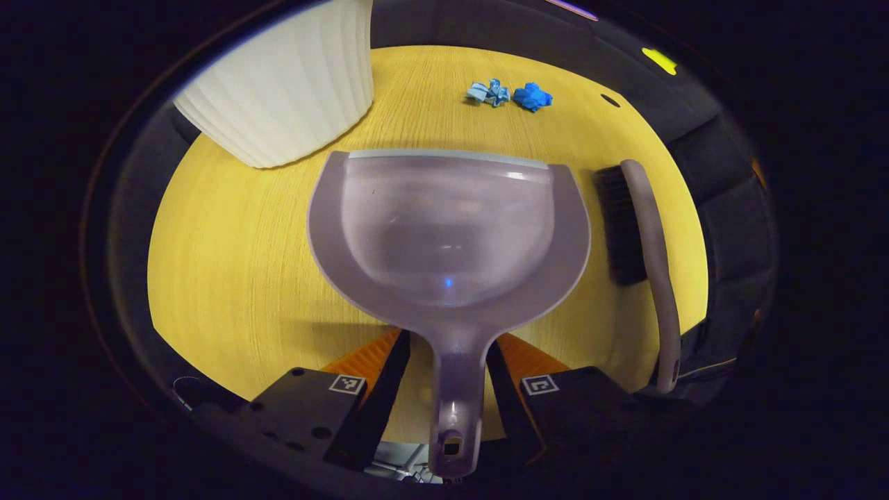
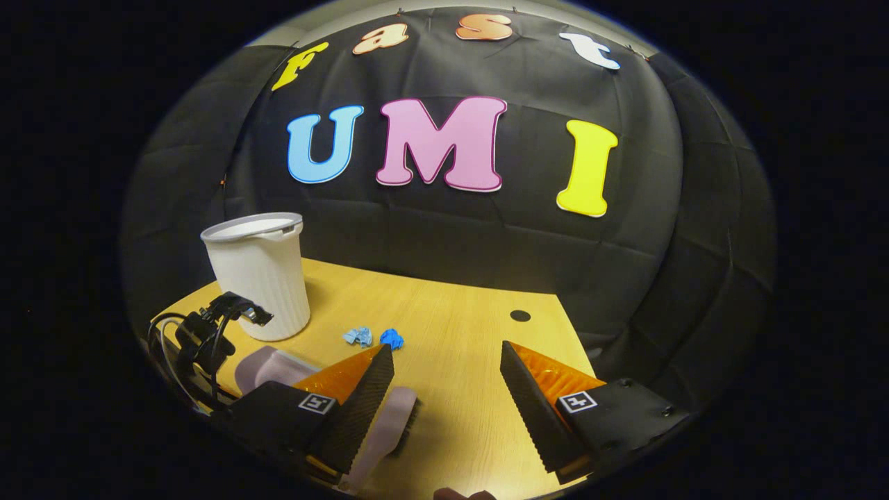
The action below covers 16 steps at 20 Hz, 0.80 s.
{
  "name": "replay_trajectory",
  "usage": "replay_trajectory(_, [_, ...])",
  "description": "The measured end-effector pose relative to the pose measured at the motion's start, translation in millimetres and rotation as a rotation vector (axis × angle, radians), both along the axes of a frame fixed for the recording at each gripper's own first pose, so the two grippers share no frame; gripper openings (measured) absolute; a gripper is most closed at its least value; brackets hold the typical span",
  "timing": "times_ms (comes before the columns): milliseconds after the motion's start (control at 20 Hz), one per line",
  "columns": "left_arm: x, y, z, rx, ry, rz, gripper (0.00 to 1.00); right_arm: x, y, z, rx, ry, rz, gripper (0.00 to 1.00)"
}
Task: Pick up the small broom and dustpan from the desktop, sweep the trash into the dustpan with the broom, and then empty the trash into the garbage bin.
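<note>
Step in hand: pickup, nothing lifted yet by my read. My left claw (image 1: 448, 361) straddles the handle of the translucent grey plastic dustpan (image 1: 448, 229), fingers either side with a gap visible, so narrow but not yet pinching. The dustpan lies flat on the yellow wood-grain bench (image 1: 229, 278), long axis running straight away from me, handle toward the claw, mouth facing the two crumpled blue paper scraps (image 1: 510, 95) well beyond it. The white ribbed plastic garbage bin (image 1: 285, 83) stands upright to the far left.

The small grey-handled broom with black bristles (image 1: 642, 236) lies just beside the dustpan's right edge, parallel to it, bristles toward the pan.

My right claw (image 2: 448, 385) is wide and empty, hovering over the bench with the broom below its left finger.

Next: close left on the handle, drop right onto the broom handle.
</note>
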State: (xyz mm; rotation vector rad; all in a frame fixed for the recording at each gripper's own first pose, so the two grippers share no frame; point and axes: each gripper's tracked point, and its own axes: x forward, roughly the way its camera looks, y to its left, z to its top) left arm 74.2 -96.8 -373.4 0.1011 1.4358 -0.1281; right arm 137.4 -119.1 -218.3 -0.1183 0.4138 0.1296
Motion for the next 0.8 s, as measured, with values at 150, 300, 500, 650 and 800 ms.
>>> replay_trajectory(150, [4,4,-1,0.035,0.041,0.008,0.49,-9,-5,-27,0.042,0.137,-0.016,1.00])
replay_trajectory(300, [6,4,0,0.048,0.042,-0.025,0.32,-30,1,-45,0.121,0.300,-0.034,0.98])
replay_trajectory(500, [8,0,-2,0.027,0.036,-0.029,0.31,-68,12,-75,0.106,0.580,-0.101,0.97])
replay_trajectory(650, [4,8,-3,-0.006,0.031,-0.051,0.31,-65,37,-81,0.037,0.622,-0.079,0.90])
replay_trajectory(800, [1,14,0,-0.054,-0.005,-0.072,0.30,-66,48,-117,-0.080,0.714,-0.055,0.98])
